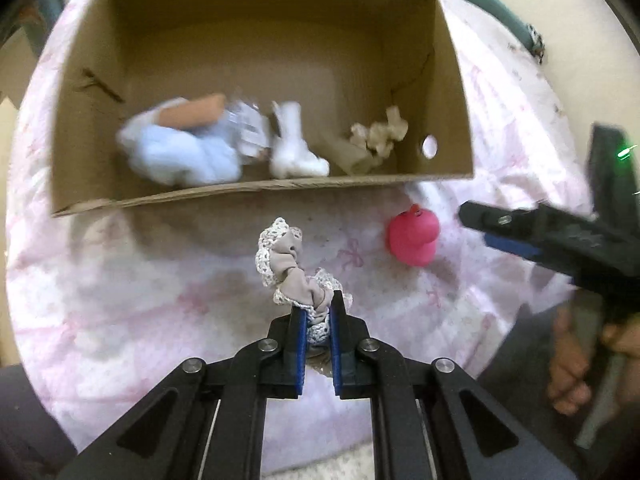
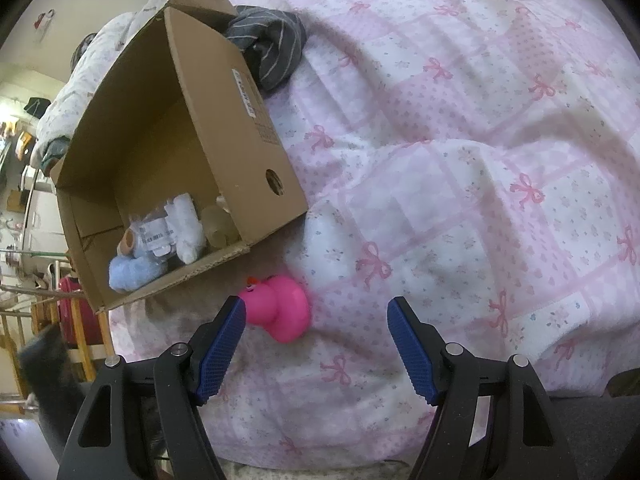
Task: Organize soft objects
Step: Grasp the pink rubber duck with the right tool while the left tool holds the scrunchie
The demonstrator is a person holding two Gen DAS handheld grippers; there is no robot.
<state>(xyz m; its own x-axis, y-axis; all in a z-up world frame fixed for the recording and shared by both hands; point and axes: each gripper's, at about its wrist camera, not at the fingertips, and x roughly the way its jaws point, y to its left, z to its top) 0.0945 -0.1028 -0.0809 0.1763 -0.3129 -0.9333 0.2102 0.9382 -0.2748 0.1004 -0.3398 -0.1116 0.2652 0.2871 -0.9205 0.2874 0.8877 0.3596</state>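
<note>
Nearest the lens, the left gripper pinches the scrunchie, a beige band trimmed with white lace, which stands up from the fingers, lifted just short of the box's near wall. Beneath everything spreads the pink bow-print quilt, a soft bed surface on which the cardboard box stands open as the collecting place. It already holds a blue plush, a white plush and a crumpled beige piece, so the scrunchie likely goes there too. The right gripper is spread wide, with the pink rubber duck lying on the quilt just ahead, near its left finger, probably the next pick.
</note>
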